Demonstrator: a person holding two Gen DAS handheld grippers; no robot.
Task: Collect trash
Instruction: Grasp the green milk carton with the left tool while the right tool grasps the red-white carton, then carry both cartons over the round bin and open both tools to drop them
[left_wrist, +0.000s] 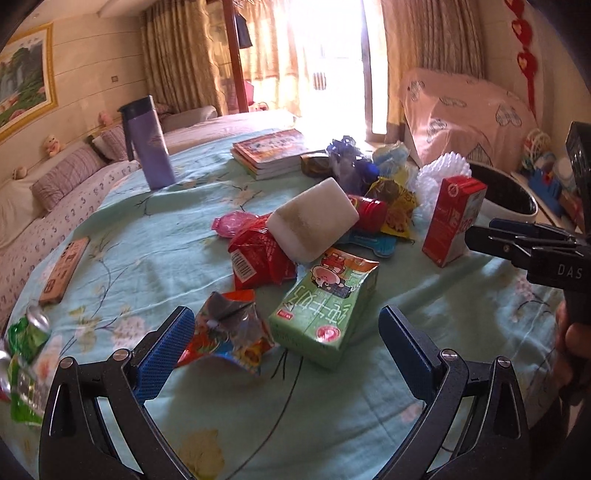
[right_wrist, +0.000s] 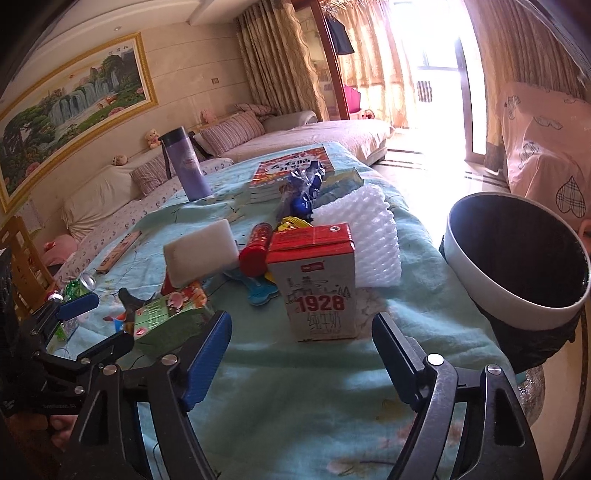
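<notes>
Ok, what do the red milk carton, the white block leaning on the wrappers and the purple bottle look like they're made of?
Red milk carton: printed coated cardboard, going by its folded, creased top seam. White block: probably foam or sponge, matte with a slightly grainy face and soft edges. Purple bottle: smooth, faintly glossy body with a dark cap; it could be plastic or coated metal, the look leaves that open.

Two milk cartons: one red (right_wrist: 319, 280), one green (left_wrist: 325, 306). One white foam block (left_wrist: 314, 218). One purple flask (left_wrist: 149, 144). One stack of books (left_wrist: 271, 151). One red tube (right_wrist: 258, 247). One white foam net sleeve (right_wrist: 364, 236). One wooden box (left_wrist: 64, 269). Two crushed green cans (left_wrist: 27, 334). One waste bin (right_wrist: 480, 280). Several crumpled wrappers, not countable.
</notes>
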